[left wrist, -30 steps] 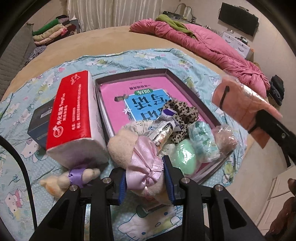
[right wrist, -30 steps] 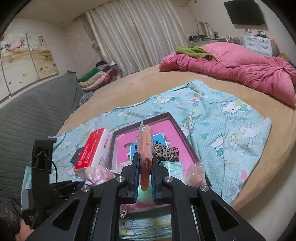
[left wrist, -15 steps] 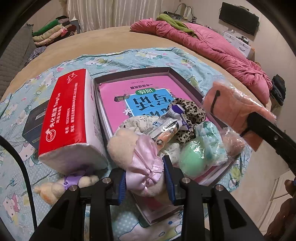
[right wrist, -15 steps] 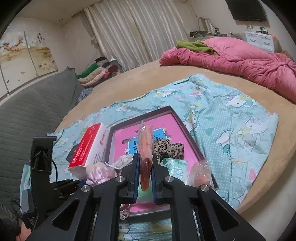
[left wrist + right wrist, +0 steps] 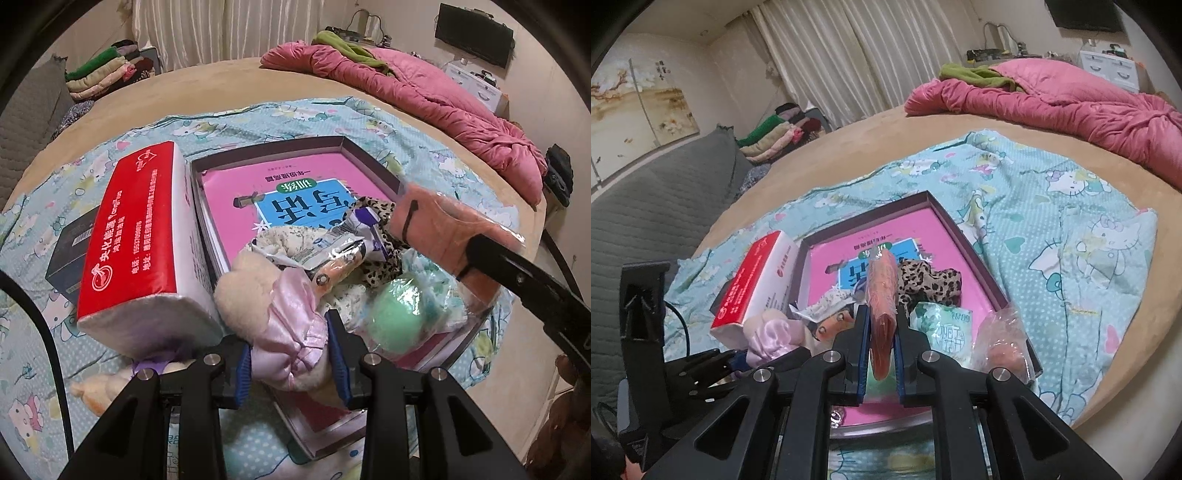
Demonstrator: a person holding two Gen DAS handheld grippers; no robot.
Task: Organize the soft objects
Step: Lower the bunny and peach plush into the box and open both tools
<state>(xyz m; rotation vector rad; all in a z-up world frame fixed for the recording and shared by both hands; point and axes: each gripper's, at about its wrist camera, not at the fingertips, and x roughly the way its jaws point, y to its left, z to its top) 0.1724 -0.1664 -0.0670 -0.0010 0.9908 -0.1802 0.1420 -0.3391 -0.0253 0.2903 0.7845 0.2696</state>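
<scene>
My left gripper (image 5: 291, 356) is shut on the pink satin part of a cream plush toy (image 5: 291, 325), held at the near corner of the dark box tray (image 5: 340, 139). My right gripper (image 5: 882, 326) is shut on a flat peach-coloured packet in clear plastic (image 5: 882, 291); in the left wrist view that packet (image 5: 439, 221) hangs over the tray's right side. Inside the tray lie a pink book (image 5: 846, 254), a leopard-print cloth (image 5: 931, 282), a crinkled foil wrapper (image 5: 340, 251) and a green ball in a bag (image 5: 395, 321).
A red and white tissue pack (image 5: 129, 236) leans against the tray's left wall, with a black box (image 5: 70, 240) behind it. A small plush with a purple ribbon (image 5: 99, 387) lies near me. Everything rests on a cartoon-print sheet (image 5: 1071, 221). A pink quilt (image 5: 1052, 99) lies far right.
The right gripper has come down with the peach packet, closer to the pile in the tray. The left gripper keeps its hold on the plush and has hardly moved.
</scene>
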